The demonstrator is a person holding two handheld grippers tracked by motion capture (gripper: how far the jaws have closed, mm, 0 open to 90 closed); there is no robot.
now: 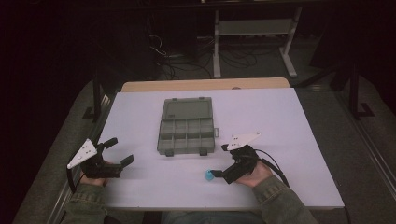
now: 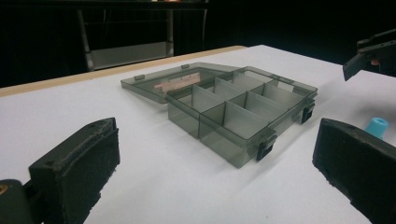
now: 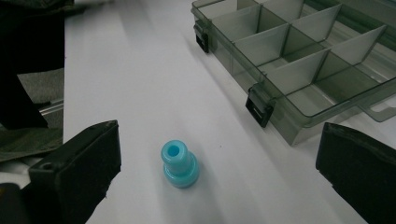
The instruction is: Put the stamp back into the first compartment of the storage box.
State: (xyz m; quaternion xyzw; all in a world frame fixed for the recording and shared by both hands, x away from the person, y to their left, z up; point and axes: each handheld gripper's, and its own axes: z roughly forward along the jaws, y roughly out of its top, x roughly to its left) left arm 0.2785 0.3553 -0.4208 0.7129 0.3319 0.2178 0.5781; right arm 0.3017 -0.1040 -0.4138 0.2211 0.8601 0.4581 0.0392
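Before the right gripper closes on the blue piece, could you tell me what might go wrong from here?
The small blue piece stands upright and free on the table; the open right gripper could tip or roll it if one of its fingers touches first. The open box has narrow compartments, so a drop may hit a divider.

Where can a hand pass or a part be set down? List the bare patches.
Bare white table lies right of the open organizer box, left of it, and as a strip behind its lid. It is tighter in front: the blue piece stands upright before the open right claw, with the open left claw at the near left.
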